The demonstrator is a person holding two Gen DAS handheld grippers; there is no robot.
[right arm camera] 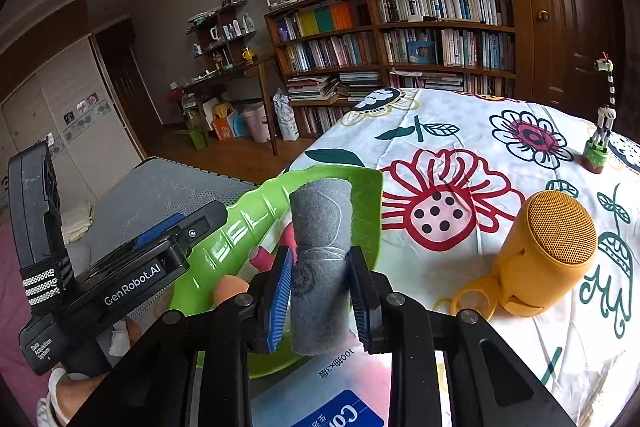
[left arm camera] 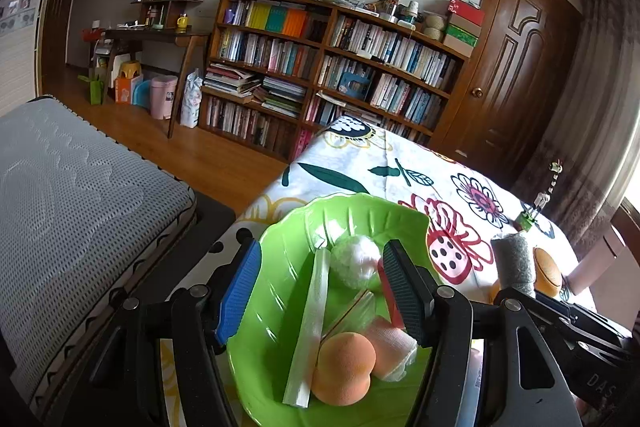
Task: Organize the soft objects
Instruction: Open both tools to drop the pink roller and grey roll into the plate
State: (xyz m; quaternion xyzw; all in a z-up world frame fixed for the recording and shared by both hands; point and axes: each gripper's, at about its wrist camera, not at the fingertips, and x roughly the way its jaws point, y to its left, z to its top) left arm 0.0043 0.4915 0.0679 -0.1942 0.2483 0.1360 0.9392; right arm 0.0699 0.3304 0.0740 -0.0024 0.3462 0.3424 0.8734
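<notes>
A green leaf-shaped tray [left arm camera: 280,247] sits at the near left of the flowered table. Inside it lie an orange sponge [left arm camera: 344,367], a white fluffy ball [left arm camera: 356,259], a white foam strip [left arm camera: 312,323] and a wrapped pink roll [left arm camera: 390,347]. My left gripper [left arm camera: 320,291] hangs open over the tray, its fingers on either side of these things. My right gripper [right arm camera: 320,291] is shut on an upright grey felt roll [right arm camera: 320,259], held at the green tray's [right arm camera: 224,243] right side. That felt roll [left arm camera: 514,259] also shows in the left wrist view.
A yellow mesh-fronted speaker [right arm camera: 548,251] with a ring strap rests on the tablecloth right of the felt roll. A small giraffe figure [right arm camera: 600,131] stands at the far right. A tissue pack [right arm camera: 336,395] lies below the right gripper. A grey mattress [left arm camera: 72,195] lies left of the table.
</notes>
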